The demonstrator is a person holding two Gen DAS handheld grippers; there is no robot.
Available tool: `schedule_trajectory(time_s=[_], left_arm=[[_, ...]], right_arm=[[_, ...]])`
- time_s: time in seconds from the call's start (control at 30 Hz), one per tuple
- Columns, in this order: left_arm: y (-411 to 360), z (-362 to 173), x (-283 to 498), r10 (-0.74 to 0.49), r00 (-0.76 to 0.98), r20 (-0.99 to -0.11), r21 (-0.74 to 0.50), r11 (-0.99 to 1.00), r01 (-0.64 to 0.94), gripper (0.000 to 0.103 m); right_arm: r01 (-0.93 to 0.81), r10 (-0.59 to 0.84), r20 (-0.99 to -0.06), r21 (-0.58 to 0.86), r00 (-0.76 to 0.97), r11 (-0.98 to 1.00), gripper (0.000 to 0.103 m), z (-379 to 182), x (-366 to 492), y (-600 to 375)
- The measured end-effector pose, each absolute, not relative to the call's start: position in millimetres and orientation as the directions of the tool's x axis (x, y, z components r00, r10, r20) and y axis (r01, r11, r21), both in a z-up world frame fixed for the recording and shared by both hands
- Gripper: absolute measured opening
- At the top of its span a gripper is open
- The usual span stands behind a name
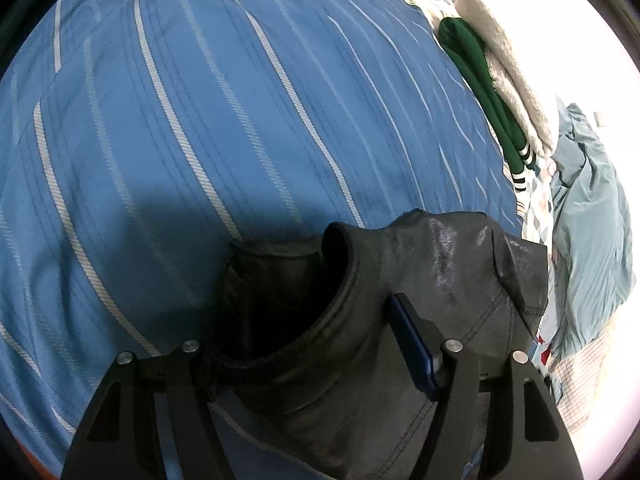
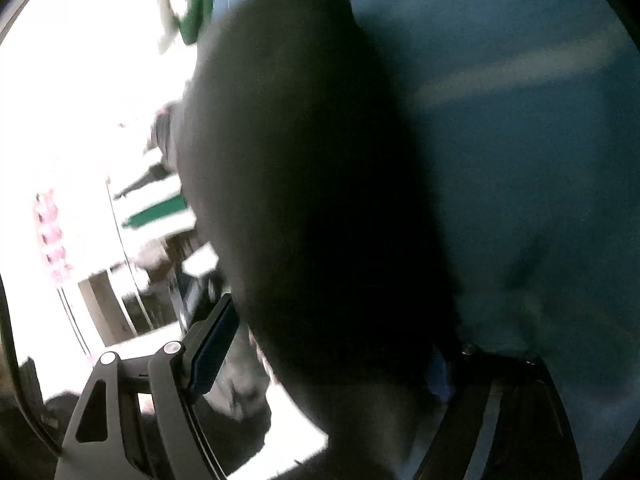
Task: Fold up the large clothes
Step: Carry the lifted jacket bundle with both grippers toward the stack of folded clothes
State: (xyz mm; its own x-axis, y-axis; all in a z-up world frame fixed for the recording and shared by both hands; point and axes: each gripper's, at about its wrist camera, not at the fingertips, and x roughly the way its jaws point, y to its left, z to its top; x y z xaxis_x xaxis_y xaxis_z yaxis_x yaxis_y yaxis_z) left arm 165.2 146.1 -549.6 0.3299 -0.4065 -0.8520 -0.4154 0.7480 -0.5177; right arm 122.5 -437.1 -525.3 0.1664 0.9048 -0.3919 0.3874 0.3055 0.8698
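A black leather-like jacket (image 1: 360,312) lies bunched between the fingers of my left gripper (image 1: 304,340), above the blue striped bedspread (image 1: 200,120). The jaws stand fairly wide with the jacket filling the gap; the blue pad of the right finger (image 1: 412,344) presses on it. In the right wrist view the same dark garment (image 2: 312,184) is blurred and fills the middle, bunched between the fingers of my right gripper (image 2: 332,344). Its left finger (image 2: 212,344) shows; the right finger is mostly hidden by the cloth.
A folded green garment with white stripes (image 1: 488,96) and a cream fluffy one (image 1: 508,76) lie at the bed's far right edge. A light teal crumpled cloth (image 1: 588,216) lies beyond. Bright room and furniture (image 2: 120,240) show to the left in the right wrist view.
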Motion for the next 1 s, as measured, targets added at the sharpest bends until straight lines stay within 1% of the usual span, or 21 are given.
schedule_trajectory(time_s=[0.03, 0.13, 0.17, 0.2, 0.23, 0.3, 0.33, 0.4, 0.5, 0.73, 0.87, 1.0], left_arm=[[146, -550, 166, -0.403, 0.33, -0.854, -0.515, 0.748, -0.418, 0.066], [146, -547, 170, -0.39, 0.339, -0.856, -0.509, 0.749, -0.424, 0.066], [146, -545, 172, -0.386, 0.346, -0.855, -0.509, 0.748, -0.425, 0.066], [147, -542, 173, -0.377, 0.353, -0.856, -0.506, 0.749, -0.428, 0.058], [148, -538, 174, -0.364, 0.359, -0.859, -0.499, 0.751, -0.433, 0.041], [153, -530, 175, -0.367, 0.373, -0.852, -0.509, 0.745, -0.432, 0.027], [155, -524, 176, -0.372, 0.382, -0.846, -0.519, 0.74, -0.427, 0.025], [156, -510, 175, -0.373, 0.4, -0.837, -0.528, 0.742, -0.412, 0.023], [158, -490, 172, -0.379, 0.416, -0.827, -0.539, 0.746, -0.392, 0.022], [164, -439, 167, -0.414, 0.434, -0.8, -0.576, 0.732, -0.363, 0.022], [165, -399, 181, -0.413, 0.466, -0.782, -0.589, 0.735, -0.336, 0.022], [165, -367, 221, -0.415, 0.515, -0.75, -0.611, 0.732, -0.3, 0.022]], right_arm=[[0.391, 0.906, -0.368, 0.881, 0.21, 0.267, 0.083, -529, 131, -436], [0.364, 0.892, -0.396, 0.881, 0.221, 0.301, 0.083, -529, 156, -414], [0.355, 0.893, -0.392, 0.885, 0.223, 0.299, 0.082, -526, 160, -410], [0.346, 0.893, -0.39, 0.888, 0.225, 0.301, 0.075, -523, 162, -406], [0.338, 0.893, -0.387, 0.892, 0.231, 0.299, 0.064, -519, 163, -404], [0.343, 0.897, -0.36, 0.902, 0.256, 0.264, 0.058, -510, 158, -403], [0.346, 0.896, -0.361, 0.901, 0.26, 0.263, 0.056, -506, 160, -403], [0.358, 0.894, -0.36, 0.898, 0.266, 0.255, 0.054, -496, 162, -396], [0.355, 0.899, -0.344, 0.904, 0.273, 0.238, 0.053, -476, 157, -395], [0.319, 0.907, -0.322, 0.919, 0.272, 0.231, 0.052, -412, 141, -412], [0.316, 0.913, -0.305, 0.924, 0.271, 0.215, 0.052, -375, 146, -419], [0.299, 0.92, -0.285, 0.933, 0.269, 0.202, 0.051, -342, 173, -429]])
